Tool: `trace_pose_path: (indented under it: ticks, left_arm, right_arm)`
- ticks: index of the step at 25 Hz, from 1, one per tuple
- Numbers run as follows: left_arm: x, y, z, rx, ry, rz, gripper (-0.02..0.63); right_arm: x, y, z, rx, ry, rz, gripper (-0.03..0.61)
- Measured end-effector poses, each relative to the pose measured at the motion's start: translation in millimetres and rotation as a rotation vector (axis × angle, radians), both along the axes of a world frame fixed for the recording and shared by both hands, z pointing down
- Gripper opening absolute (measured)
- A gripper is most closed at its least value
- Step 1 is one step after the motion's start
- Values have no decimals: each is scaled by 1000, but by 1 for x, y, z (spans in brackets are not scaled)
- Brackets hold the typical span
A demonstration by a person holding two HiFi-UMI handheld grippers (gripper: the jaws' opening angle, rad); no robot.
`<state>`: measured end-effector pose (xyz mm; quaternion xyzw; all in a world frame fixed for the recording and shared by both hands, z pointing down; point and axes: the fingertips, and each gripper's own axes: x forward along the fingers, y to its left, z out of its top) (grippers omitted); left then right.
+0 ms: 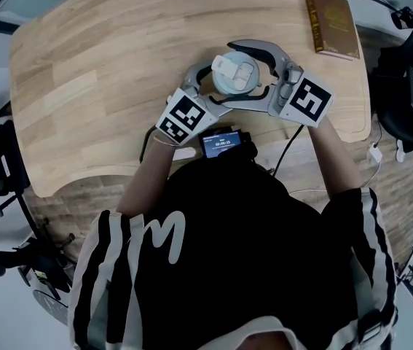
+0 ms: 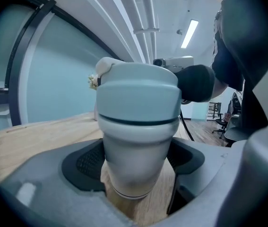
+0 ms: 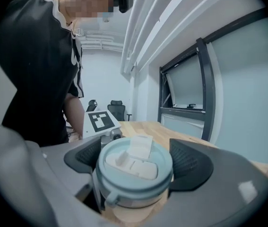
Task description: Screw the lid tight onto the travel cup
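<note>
A pale blue travel cup (image 1: 224, 86) stands upright on the wooden table (image 1: 97, 71), topped by a lid (image 1: 237, 71) with a white flip tab. My left gripper (image 1: 221, 87) comes in from the near left. In the left gripper view its pads (image 2: 89, 162) press on the cup's (image 2: 138, 108) narrow lower body. My right gripper (image 1: 248, 70) reaches in from the near right, higher up. In the right gripper view its pads (image 3: 190, 164) sit against both sides of the lid (image 3: 134, 167). The cup's base is hidden behind the grippers.
A brown book (image 1: 330, 22) lies at the table's far right corner. A small device with a lit screen (image 1: 222, 143) hangs at the person's chest by the near table edge. Black office chairs (image 1: 403, 86) stand off the table's right side.
</note>
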<state>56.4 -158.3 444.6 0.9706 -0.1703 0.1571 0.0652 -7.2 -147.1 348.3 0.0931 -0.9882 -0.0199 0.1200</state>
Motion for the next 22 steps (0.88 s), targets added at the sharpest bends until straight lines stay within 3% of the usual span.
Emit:
trace_pose_path:
  ticks: [12,16,22]
  left_arm:
    - [-1,1,1,1,-13,-20,413]
    - [0,-1,0,5,-16,-30,413]
    - [1,-1,0,12,-2,-59,413]
  right_arm:
    - [2,-8,-1,25,16,246,445]
    - [5,-14,-1,34,38,390,445]
    - [11,-20,-2,28,-11,579,445]
